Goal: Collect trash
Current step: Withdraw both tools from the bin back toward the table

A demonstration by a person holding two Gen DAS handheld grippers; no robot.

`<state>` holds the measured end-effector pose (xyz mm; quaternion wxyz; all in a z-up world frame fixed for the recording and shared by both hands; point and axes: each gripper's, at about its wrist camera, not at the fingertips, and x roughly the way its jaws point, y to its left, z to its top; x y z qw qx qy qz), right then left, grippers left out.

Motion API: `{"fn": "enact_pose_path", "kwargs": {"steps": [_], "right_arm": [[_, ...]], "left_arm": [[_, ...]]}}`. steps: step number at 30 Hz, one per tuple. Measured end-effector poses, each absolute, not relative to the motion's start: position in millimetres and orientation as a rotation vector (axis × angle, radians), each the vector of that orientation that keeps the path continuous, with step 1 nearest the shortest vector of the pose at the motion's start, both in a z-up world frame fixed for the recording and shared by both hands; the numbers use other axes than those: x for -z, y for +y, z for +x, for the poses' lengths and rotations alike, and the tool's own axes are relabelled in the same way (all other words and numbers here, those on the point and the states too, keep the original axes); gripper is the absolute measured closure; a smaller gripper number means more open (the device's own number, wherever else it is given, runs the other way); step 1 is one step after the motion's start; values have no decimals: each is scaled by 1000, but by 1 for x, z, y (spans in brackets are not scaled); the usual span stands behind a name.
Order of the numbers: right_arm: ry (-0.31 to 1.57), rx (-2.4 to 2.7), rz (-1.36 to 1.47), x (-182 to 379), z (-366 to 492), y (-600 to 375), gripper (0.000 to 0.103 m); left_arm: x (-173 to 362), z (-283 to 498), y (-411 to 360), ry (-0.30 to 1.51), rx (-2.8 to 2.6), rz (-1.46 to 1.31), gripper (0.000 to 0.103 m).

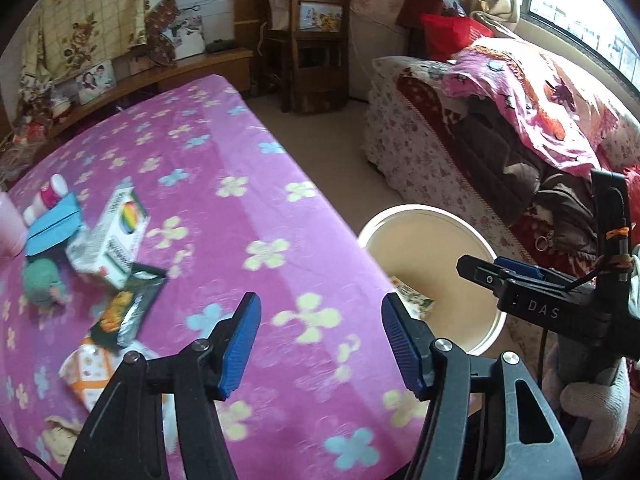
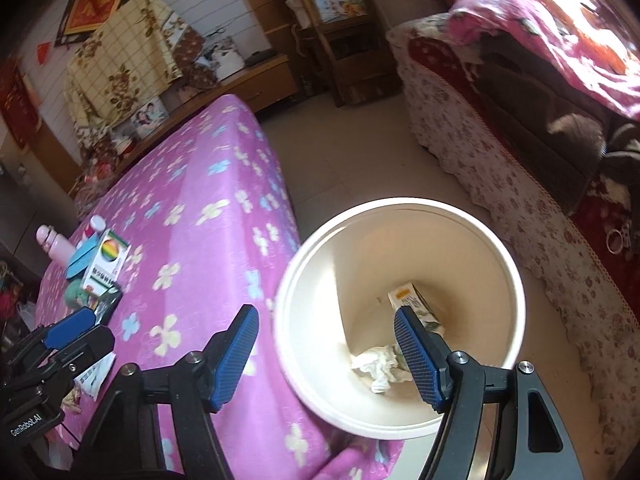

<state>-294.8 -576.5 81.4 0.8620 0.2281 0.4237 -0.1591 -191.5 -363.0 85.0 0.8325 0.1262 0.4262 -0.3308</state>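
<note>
Half bucket (image 1: pixel 430 240) hidden behind table (image 1: pixel 256 208) edge.

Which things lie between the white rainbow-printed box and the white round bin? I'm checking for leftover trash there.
Nothing: only bare pink flowered cloth lies between the white rainbow-printed box and the white round bin, seen from the right wrist.

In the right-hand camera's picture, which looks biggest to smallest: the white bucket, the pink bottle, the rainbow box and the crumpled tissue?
1. White bucket, by far.
2. Rainbow box.
3. Crumpled tissue and pink bottle look alike; the bottle is farther and partly hidden, so I won't rank them.
</note>
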Motion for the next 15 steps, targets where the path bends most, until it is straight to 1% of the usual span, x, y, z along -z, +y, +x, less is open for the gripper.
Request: {"fn": "enact_pose_path", "kwargs": {"steps": [15], "right_arm": [[877, 146, 342, -114, -234, -456, 29]], "left_arm": [[-96, -168, -225, 869, 482, 178, 40]]}}
